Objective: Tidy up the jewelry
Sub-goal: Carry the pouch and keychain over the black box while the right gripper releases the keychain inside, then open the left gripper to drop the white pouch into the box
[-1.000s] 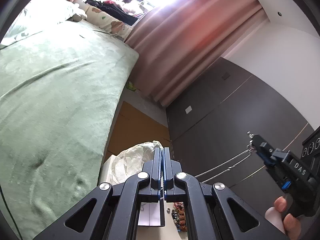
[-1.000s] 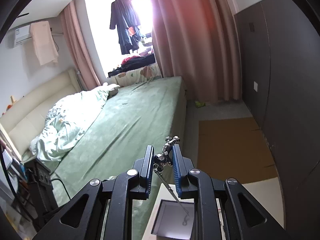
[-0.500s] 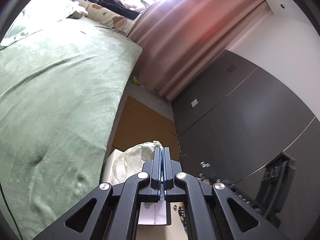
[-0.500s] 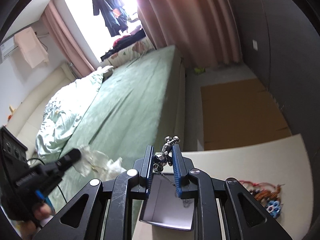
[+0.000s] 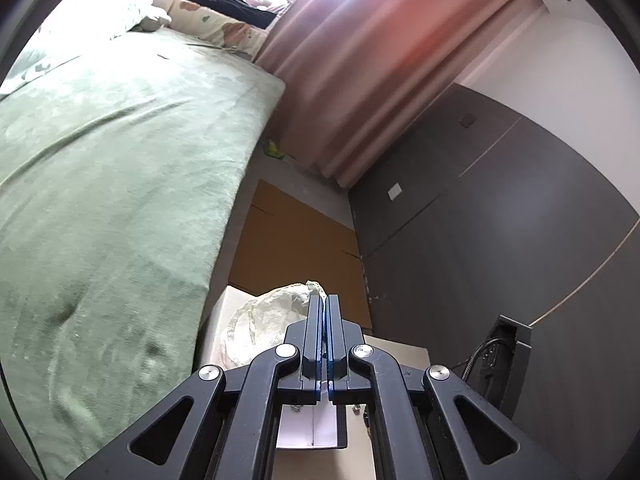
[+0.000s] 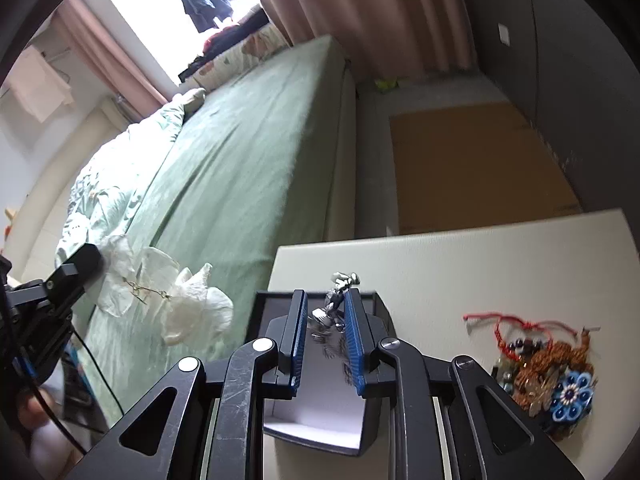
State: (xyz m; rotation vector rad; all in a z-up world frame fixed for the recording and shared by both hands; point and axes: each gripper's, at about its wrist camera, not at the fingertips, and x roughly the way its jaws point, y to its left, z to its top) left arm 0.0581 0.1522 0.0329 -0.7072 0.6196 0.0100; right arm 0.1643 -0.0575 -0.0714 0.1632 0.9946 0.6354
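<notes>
My right gripper (image 6: 325, 304) stands open directly over the black jewelry box (image 6: 256, 320) with a white inside. The silver chain necklace (image 6: 334, 310) sits between the fingers, its clasp by the right finger, the chain falling blurred into the box. My left gripper (image 5: 324, 308) is shut on a crumpled clear plastic bag (image 5: 264, 320). In the right wrist view the left gripper (image 6: 86, 264) holds that bag (image 6: 188, 300) up at the left, with a thin gold chain (image 6: 146, 292) inside. The box (image 5: 312, 428) shows under the left fingers.
A pile of bracelets with red cord, brown beads and a blue flower (image 6: 548, 372) lies on the cream table (image 6: 460, 264) right of the box. A green bed (image 6: 240, 160) lies left, cardboard (image 6: 476, 160) on the floor beyond, a dark wardrobe (image 5: 500, 240) at right.
My right gripper tilted down over the box, opened wider and let the necklace slip downward. The left gripper stayed shut on the bag; the right gripper dropped out of its view.
</notes>
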